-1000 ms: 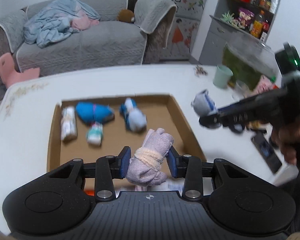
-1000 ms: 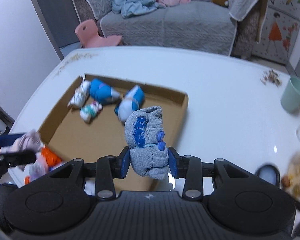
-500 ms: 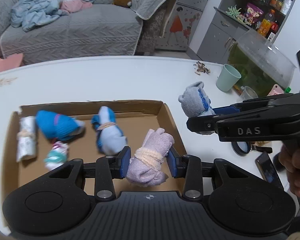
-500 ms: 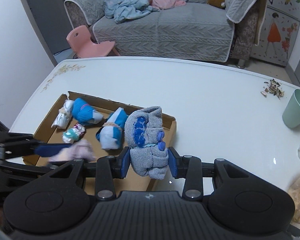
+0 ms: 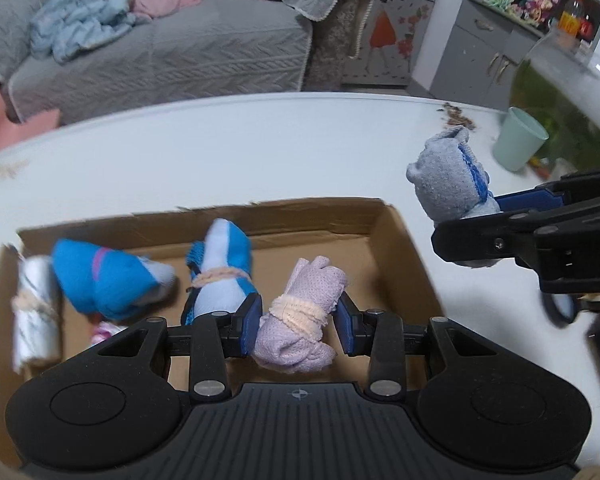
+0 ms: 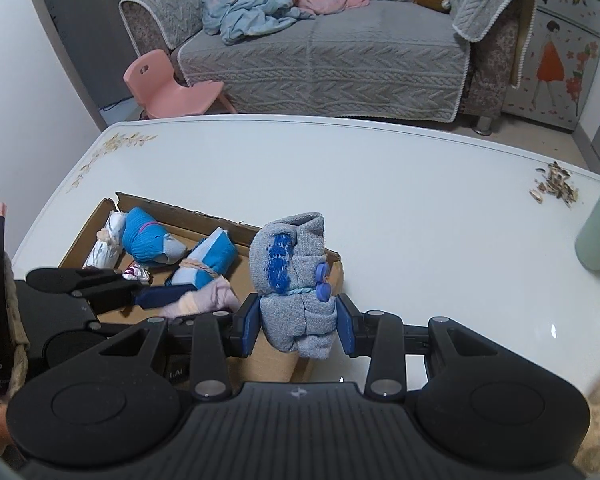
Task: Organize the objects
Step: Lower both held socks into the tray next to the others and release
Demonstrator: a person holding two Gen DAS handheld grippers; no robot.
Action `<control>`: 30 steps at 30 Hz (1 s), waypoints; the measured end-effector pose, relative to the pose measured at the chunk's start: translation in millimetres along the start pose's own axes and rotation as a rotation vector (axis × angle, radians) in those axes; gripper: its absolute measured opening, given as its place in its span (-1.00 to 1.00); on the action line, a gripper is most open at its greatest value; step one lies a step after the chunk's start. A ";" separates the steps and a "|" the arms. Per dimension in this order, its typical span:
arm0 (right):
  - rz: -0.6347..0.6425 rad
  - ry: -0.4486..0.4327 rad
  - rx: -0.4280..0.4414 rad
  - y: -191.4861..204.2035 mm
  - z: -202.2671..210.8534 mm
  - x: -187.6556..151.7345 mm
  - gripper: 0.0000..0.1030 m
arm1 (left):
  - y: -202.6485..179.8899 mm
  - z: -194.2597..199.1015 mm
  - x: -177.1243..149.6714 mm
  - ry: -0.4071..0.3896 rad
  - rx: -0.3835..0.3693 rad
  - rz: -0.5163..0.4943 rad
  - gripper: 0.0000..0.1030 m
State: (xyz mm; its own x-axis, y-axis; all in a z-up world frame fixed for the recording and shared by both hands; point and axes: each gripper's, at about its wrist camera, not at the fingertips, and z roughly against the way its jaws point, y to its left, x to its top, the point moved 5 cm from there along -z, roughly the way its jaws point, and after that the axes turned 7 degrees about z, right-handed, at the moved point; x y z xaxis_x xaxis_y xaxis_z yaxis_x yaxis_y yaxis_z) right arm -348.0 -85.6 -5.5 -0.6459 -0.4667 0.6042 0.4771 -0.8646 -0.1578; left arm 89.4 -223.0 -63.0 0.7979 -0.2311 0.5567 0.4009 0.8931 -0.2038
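Both bundles reach the cardboard box

The left gripper [image 5: 298, 322], clamped on the pink sock roll [image 5: 300, 330], has dropped inside the cardboard box [image 5: 400, 248] near its right wall; the right gripper [image 6: 298, 322], gripping the grey sock roll [image 6: 294, 280], has edged over that wall, so release looks next.

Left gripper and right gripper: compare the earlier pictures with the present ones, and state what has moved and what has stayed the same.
The left gripper, carrying its pink sock roll, has come forward and down over the cardboard box. The right gripper has drifted slightly towards the box's near corner with its grey sock roll. Both stay clamped on their rolls; nothing was released. The four rolls already in the box and the green cup have not moved.
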 end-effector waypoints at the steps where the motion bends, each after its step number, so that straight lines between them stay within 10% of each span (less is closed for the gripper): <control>1: 0.006 0.002 0.005 1.3 -1.9 1.4 -0.31 | 1.8 -0.5 1.0 -0.006 0.019 -0.021 -0.12; 30: 0.088 0.116 0.087 3.4 -52.9 3.4 -0.30 | 1.5 -38.5 1.9 0.058 0.051 -0.287 -0.11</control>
State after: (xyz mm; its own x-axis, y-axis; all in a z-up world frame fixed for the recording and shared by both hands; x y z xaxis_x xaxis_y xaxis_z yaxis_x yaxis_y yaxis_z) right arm -380.1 -99.9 -45.3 -0.6614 -0.5628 0.4958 0.5816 -0.8022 -0.1348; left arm 108.8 -237.0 -93.2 0.6801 -0.4970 0.5389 0.5917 0.8061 -0.0033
